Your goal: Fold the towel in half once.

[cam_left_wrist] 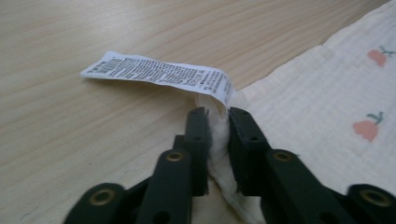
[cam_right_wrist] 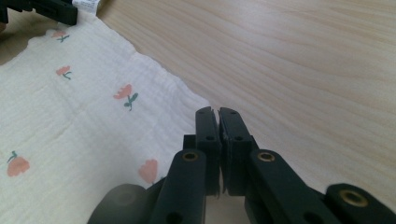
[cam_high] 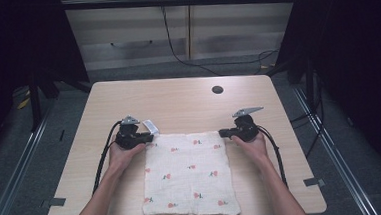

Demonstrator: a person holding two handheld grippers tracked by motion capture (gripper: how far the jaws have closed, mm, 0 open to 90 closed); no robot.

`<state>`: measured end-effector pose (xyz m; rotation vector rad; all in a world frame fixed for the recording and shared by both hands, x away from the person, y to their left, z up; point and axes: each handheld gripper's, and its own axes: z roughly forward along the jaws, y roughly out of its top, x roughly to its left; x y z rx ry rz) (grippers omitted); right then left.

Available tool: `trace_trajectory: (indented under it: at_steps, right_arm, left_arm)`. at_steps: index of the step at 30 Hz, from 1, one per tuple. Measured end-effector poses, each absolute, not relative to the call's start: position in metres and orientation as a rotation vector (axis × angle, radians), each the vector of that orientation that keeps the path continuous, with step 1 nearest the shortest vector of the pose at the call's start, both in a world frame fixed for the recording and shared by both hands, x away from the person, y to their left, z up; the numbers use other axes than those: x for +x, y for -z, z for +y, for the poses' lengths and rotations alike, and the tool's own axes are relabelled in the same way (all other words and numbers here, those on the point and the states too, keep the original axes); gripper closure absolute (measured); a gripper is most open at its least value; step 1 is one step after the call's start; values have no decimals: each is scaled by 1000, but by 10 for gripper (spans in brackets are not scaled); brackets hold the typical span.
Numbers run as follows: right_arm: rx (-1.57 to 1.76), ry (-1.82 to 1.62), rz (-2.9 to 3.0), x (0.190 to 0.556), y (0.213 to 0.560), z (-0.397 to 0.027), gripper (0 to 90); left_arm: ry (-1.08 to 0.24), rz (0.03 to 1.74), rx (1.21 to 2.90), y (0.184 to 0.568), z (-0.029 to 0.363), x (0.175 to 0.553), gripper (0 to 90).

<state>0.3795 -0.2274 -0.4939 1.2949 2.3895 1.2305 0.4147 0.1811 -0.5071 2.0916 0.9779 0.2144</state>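
Observation:
A white cloth (cam_high: 190, 172) printed with small red flowers lies flat on the wooden table (cam_high: 178, 98), near its front edge. My left gripper (cam_high: 152, 138) is at the cloth's far left corner. In the left gripper view that gripper (cam_left_wrist: 217, 114) is shut on a bunched bit of the cloth (cam_left_wrist: 327, 93), just below its white printed label (cam_left_wrist: 159, 72). My right gripper (cam_high: 221, 133) is at the far right corner. In the right gripper view that gripper (cam_right_wrist: 217, 112) has its jaws pressed together on the cloth (cam_right_wrist: 70, 116) at the corner's tip.
A dark round hole (cam_high: 217, 90) sits in the table's far right part. Bare wood stretches beyond the cloth to the far edge. Cables trail from both grippers along the forearms. The left gripper's jaw (cam_right_wrist: 46, 9) shows at the top left of the right gripper view.

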Motion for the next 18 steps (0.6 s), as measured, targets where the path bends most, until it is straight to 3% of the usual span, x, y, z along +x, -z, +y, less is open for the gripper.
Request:
trace_trajectory:
  at_steps: [4, 18]
  right_arm:
    - [1293, -1241, 2389, 379, 493, -228, 877]
    - [1262, -1264, 2361, 377, 470, -237, 877]
  left_arm:
    - [-229, 980, 2098, 506, 180, 413, 841]
    - [-202, 924, 1991, 481, 189, 408, 850]
